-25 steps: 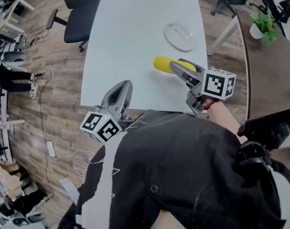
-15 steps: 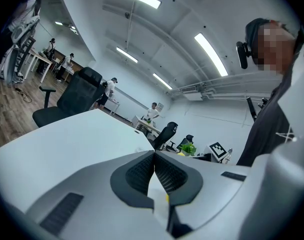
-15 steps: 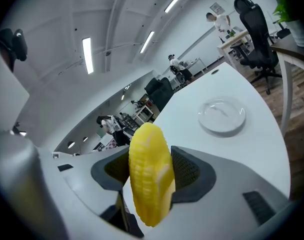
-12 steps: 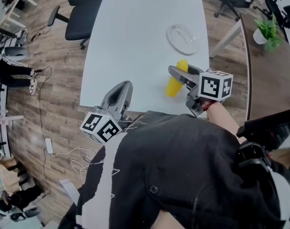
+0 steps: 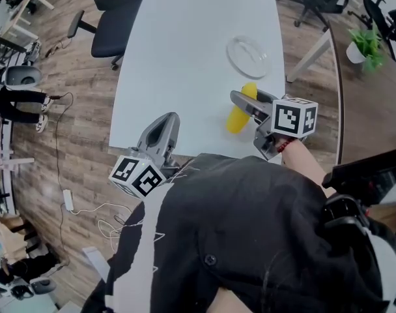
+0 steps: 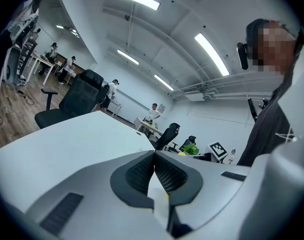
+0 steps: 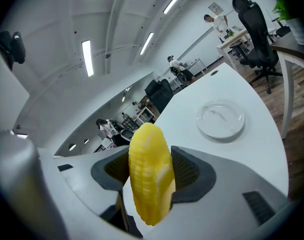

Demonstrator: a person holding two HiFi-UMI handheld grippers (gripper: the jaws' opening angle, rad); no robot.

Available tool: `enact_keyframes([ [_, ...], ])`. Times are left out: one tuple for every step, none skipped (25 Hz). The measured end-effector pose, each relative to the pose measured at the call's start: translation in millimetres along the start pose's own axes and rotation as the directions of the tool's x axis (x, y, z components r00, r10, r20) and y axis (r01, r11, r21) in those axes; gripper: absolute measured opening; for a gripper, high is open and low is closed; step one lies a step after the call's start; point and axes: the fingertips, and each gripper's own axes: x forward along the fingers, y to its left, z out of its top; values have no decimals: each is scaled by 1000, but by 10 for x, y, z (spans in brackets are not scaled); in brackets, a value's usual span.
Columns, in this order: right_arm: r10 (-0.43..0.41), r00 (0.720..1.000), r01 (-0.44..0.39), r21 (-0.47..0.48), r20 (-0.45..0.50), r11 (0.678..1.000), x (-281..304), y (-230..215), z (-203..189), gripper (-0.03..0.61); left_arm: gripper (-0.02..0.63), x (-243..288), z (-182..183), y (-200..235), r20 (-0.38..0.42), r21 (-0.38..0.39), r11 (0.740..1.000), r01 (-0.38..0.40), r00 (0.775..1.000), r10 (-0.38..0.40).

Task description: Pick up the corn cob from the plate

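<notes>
Right gripper has its jaws pinching the corn cob across its middle. The right gripper view shows both pads tight on the kernels, with the cob standing roughly upright between them. The cob is off the plate, over the tabletop near its near edge, toward the right side. Can't tell if its lower end touches the tabletop. The plate is empty, further back by the right edge, well apart from the cob. Left gripper is at the near edge with jaws pressed together on nothing, tips meeting in the left gripper view. The left and far tabletop is bare, with an office chair beside the left edge.
</notes>
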Motion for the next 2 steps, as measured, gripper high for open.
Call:
enact_keyframes([
  [0, 1000, 0, 3, -9, 1000, -1, -12, -22, 235, 14, -1, 3, -6, 1, 0, 1000, 0, 1000, 0],
  [0, 1000, 1, 6, -19, 1000, -1, -25, -47, 235, 14, -1, 6, -11, 2, 1, 1000, 0, 1000, 0],
])
